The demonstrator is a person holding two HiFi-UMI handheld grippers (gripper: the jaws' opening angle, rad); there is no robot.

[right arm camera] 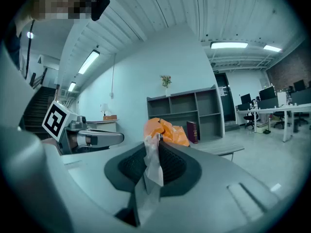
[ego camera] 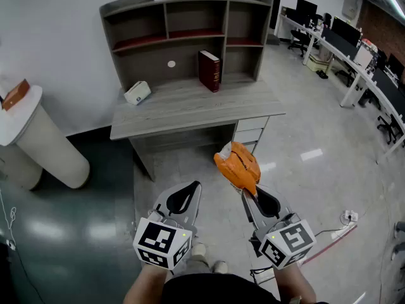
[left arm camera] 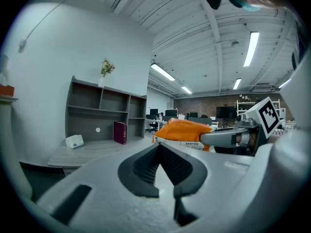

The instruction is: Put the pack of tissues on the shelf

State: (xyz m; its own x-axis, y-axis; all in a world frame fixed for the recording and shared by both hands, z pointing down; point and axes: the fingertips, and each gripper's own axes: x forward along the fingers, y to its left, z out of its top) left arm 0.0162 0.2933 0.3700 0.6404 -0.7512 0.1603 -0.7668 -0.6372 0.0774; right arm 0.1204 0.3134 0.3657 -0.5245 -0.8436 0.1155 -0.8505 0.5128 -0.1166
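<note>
The pack of tissues (ego camera: 238,166) is orange with a clear plastic edge; it hangs over the floor in front of the desk. My right gripper (ego camera: 248,194) is shut on that plastic edge, which the right gripper view shows pinched between the jaws (right arm camera: 154,144) with the pack (right arm camera: 167,130) sticking out past them. Beside it, my left gripper (ego camera: 193,190) is shut with nothing in it (left arm camera: 159,148); from there the pack (left arm camera: 187,130) appears to the right. The grey shelf (ego camera: 190,24) stands on the desk (ego camera: 190,109) ahead, its compartments bare.
A dark red book (ego camera: 209,70) stands on the desk and a small white box (ego camera: 137,92) lies at its left. A white round pedestal (ego camera: 47,141) stands at the left. Office desks with monitors (ego camera: 354,49) line the right. A cable (ego camera: 335,232) lies on the floor.
</note>
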